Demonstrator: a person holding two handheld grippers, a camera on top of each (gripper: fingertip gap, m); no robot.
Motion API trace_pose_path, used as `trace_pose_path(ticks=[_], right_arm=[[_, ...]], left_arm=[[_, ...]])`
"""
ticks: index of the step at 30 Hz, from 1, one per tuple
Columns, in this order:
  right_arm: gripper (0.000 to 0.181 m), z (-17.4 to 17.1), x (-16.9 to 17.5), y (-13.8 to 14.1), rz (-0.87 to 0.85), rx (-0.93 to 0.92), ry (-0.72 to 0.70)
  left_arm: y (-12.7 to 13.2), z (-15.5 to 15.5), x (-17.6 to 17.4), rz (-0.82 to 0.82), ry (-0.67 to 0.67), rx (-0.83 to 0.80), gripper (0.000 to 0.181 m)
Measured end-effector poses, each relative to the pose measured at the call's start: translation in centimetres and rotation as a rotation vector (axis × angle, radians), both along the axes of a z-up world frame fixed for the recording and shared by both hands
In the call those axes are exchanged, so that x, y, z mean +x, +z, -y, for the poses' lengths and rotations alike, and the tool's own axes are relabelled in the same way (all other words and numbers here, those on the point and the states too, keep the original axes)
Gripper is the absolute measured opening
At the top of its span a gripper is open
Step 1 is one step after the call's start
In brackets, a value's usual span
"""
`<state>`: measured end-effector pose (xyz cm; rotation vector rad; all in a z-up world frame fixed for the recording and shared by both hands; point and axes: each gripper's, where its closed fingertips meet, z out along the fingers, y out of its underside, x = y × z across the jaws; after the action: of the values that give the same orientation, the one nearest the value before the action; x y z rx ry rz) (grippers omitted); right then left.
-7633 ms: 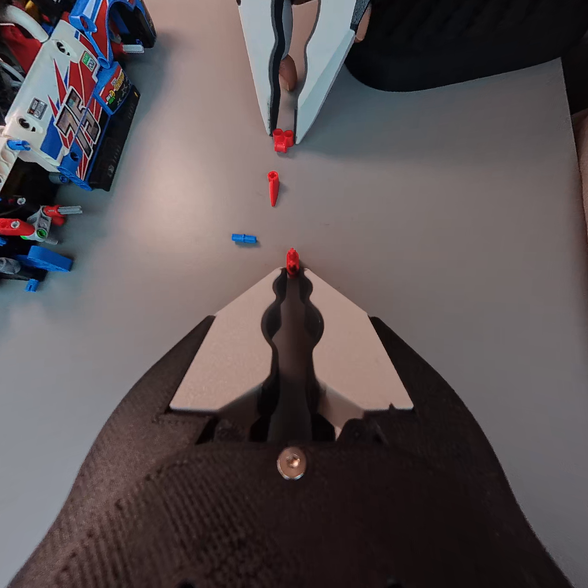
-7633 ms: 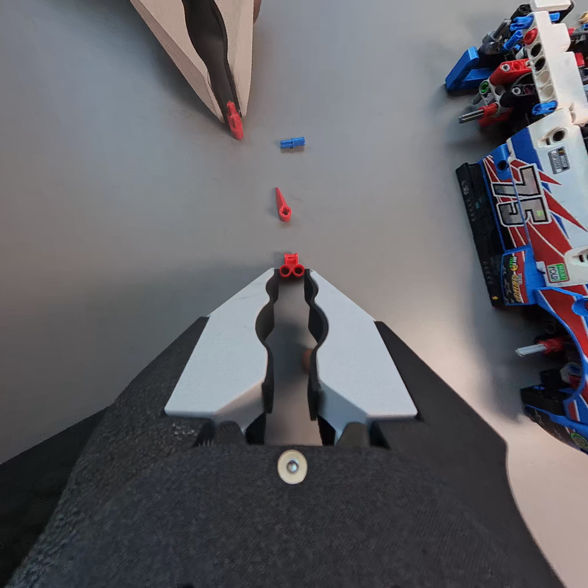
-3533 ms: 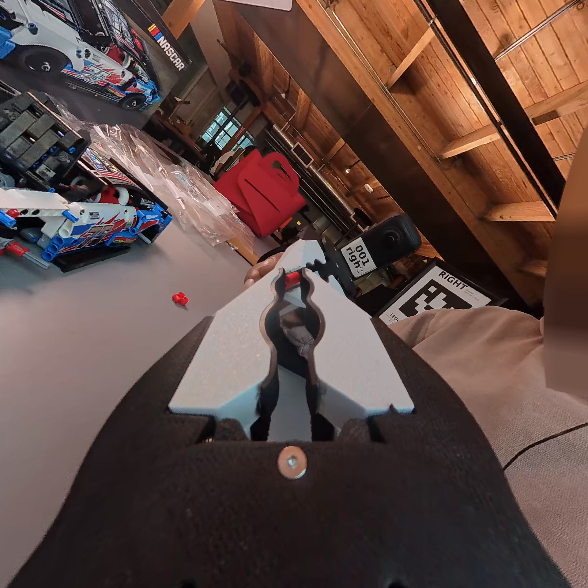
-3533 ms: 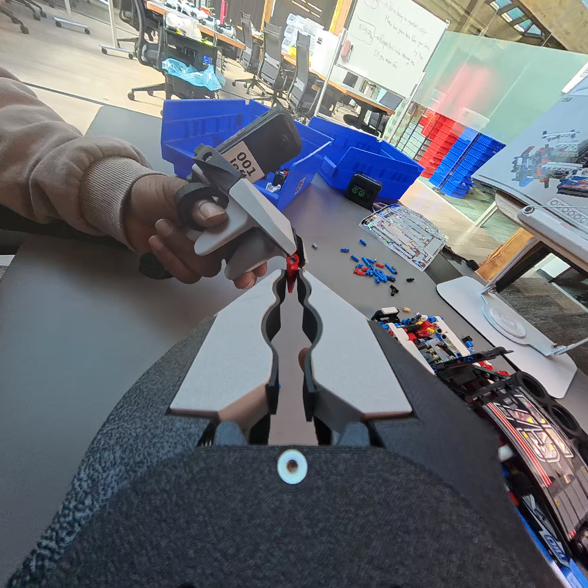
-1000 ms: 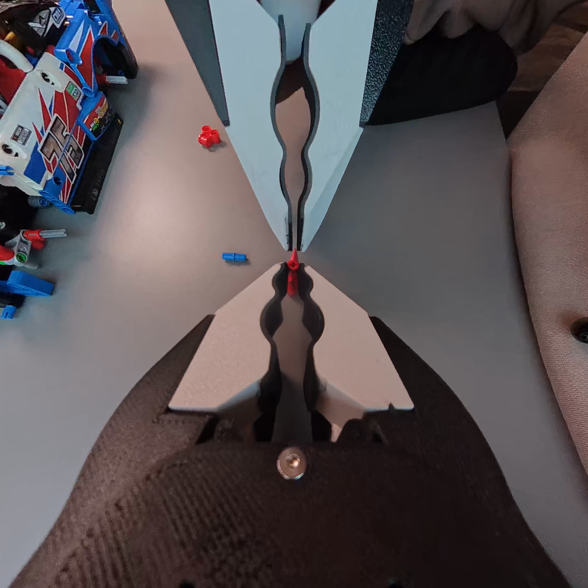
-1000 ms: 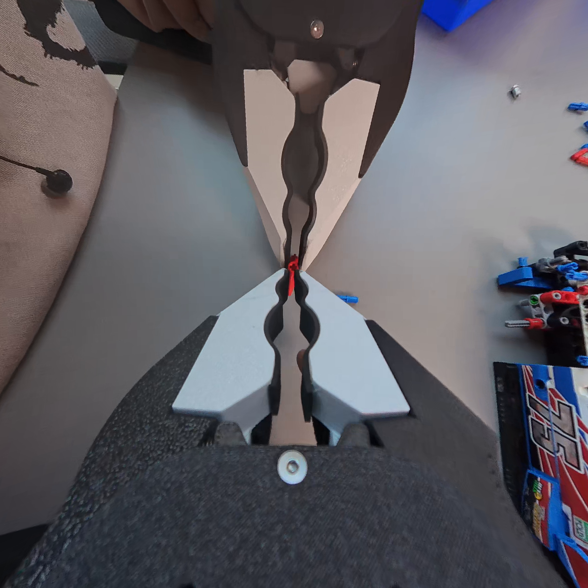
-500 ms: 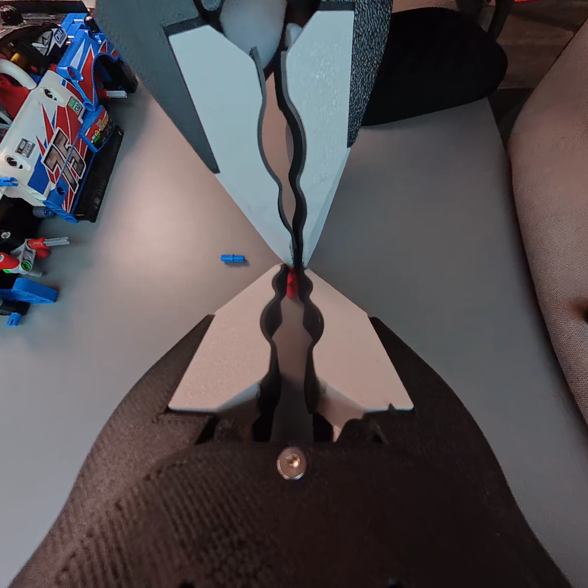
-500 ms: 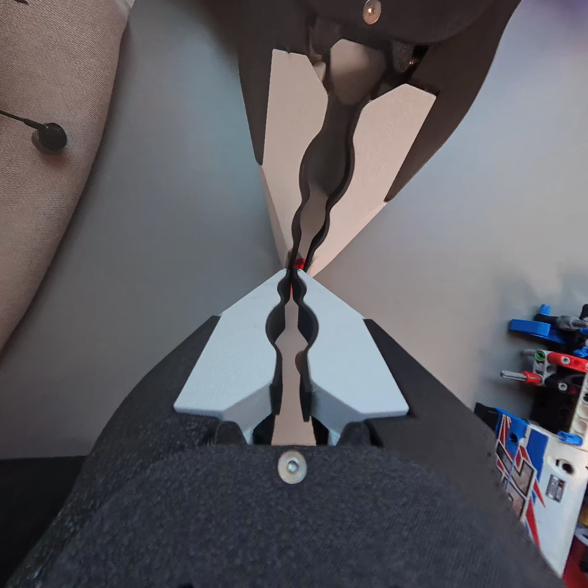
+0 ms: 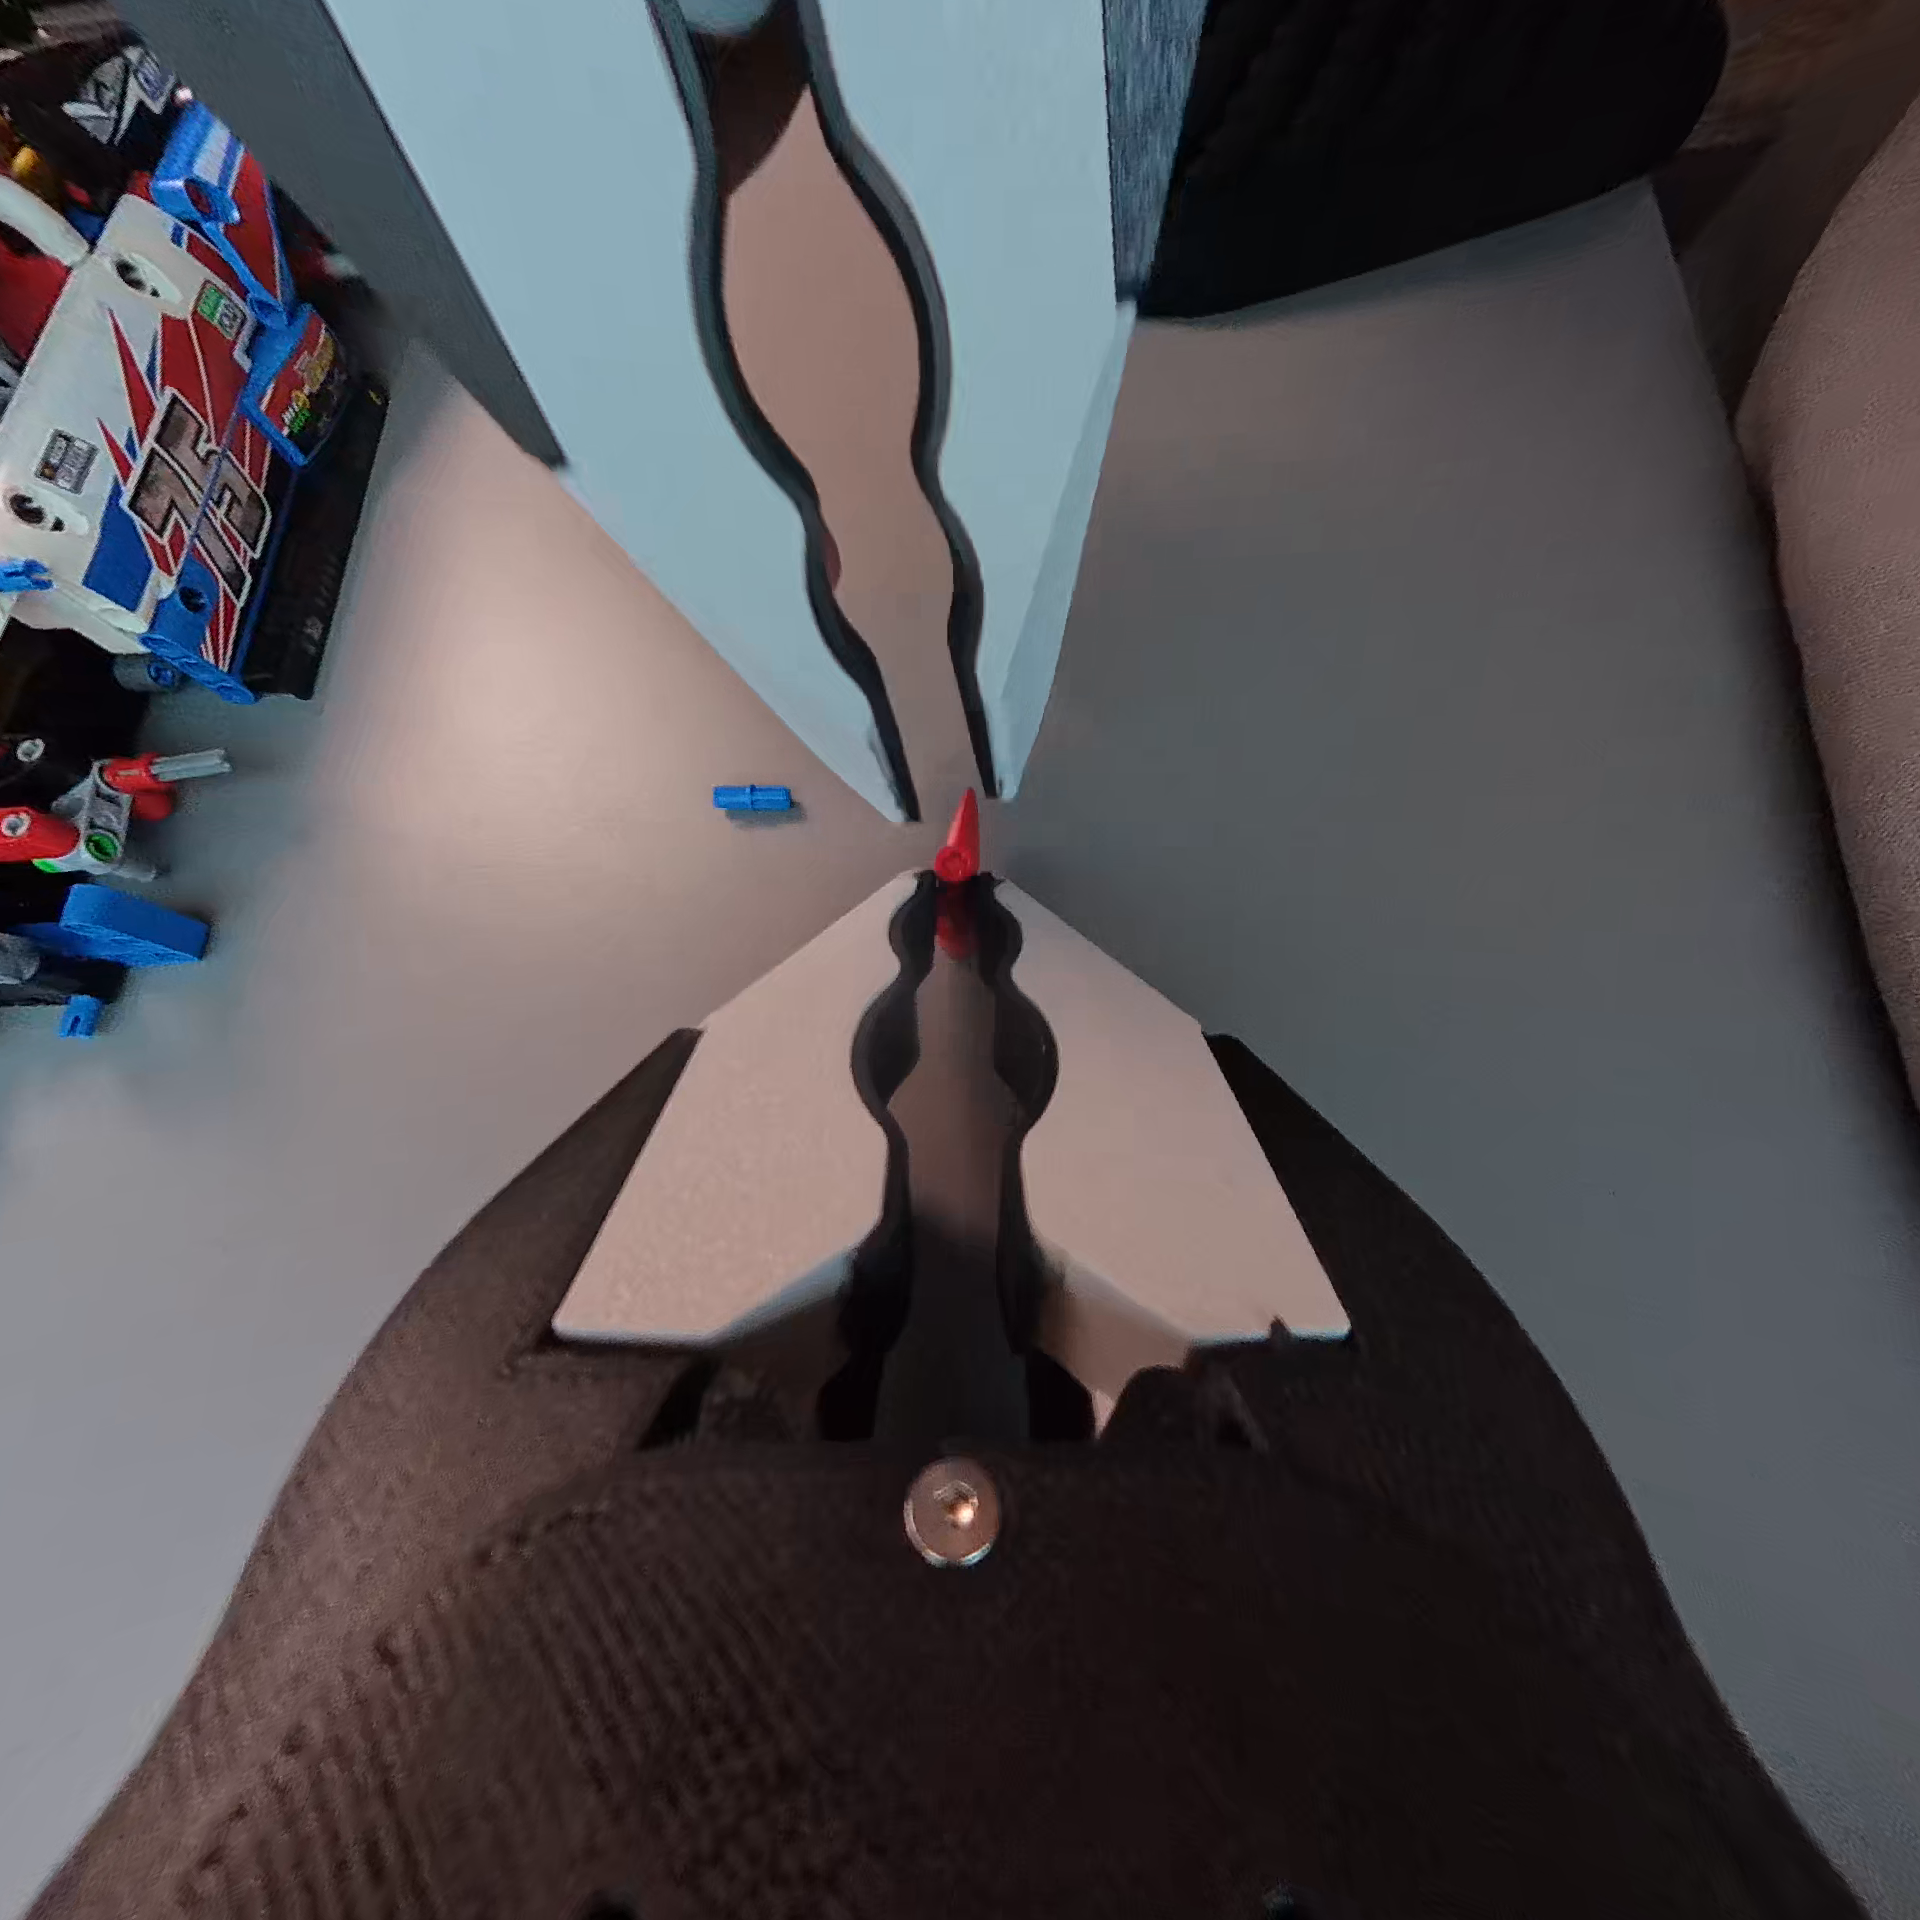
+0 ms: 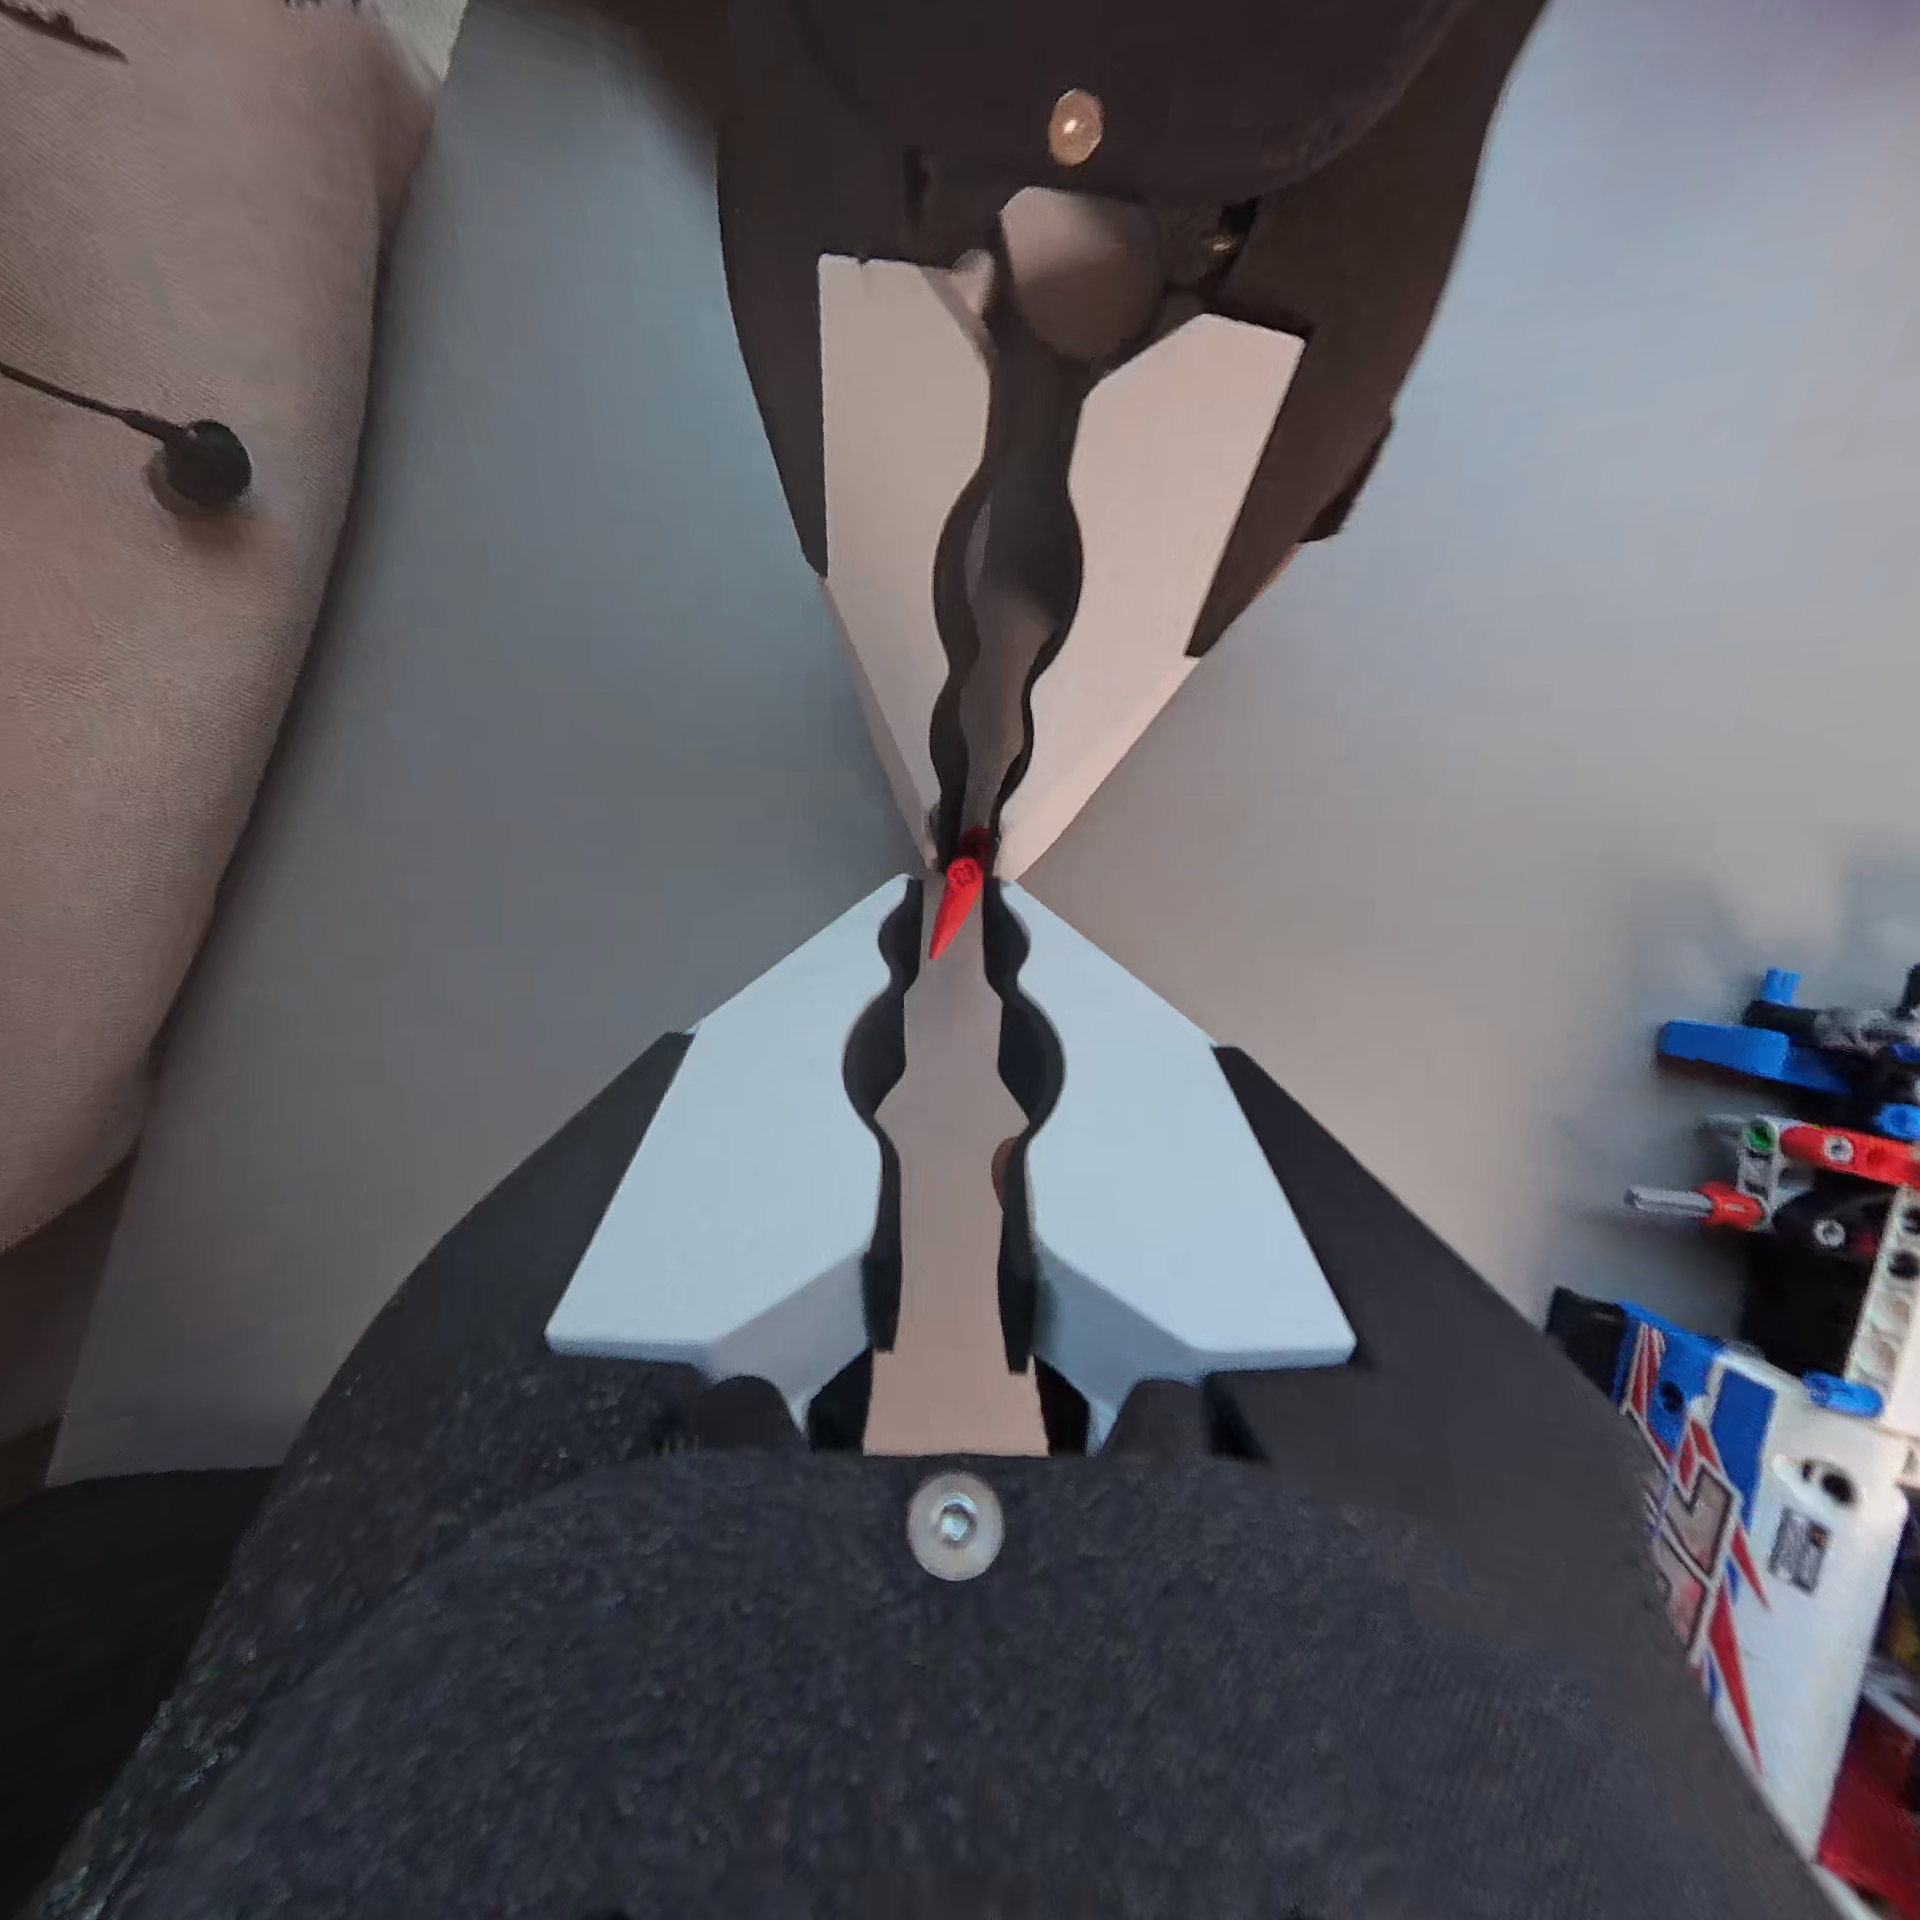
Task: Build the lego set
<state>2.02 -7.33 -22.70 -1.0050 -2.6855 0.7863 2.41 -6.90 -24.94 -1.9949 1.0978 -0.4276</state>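
My left gripper and right gripper meet tip to tip over the grey tabletop at the middle of both views. My left jaws are closed on a small red connector, and a red pointed piece sits on its end, its tip reaching between my right jaws, which stand slightly parted and do not grip it. In the right wrist view the pointed piece slants down into that gap.

A short blue pin lies on the tabletop just left of the tips. At the left edge of the left wrist view sits the white, red and blue race car model, with loose red, grey and blue parts below it. On the right edge a person's beige clothing borders the tabletop. The middle and right of the surface lie bare.
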Motion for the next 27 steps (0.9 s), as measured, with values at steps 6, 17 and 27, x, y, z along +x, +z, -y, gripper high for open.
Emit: trace_pose_path(ticks=[6,17,27], right_arm=[[0.016,-0.9,0.6,-0.7,-0.105,-0.049,-0.19],[0.004,-0.4,-0.4,-1.9,-0.189,-0.051,-0.232],[0.004,-1.3,-0.5,0.9,-0.376,-0.168,-0.269]], left_arm=[[-0.3,0.1,-0.1,-0.031,-0.002,0.004,0.006],[0.1,-0.3,-0.5,0.007,0.051,0.0,0.013],[2.9,-1.1,-0.2,0.17,0.062,0.081,0.006]])
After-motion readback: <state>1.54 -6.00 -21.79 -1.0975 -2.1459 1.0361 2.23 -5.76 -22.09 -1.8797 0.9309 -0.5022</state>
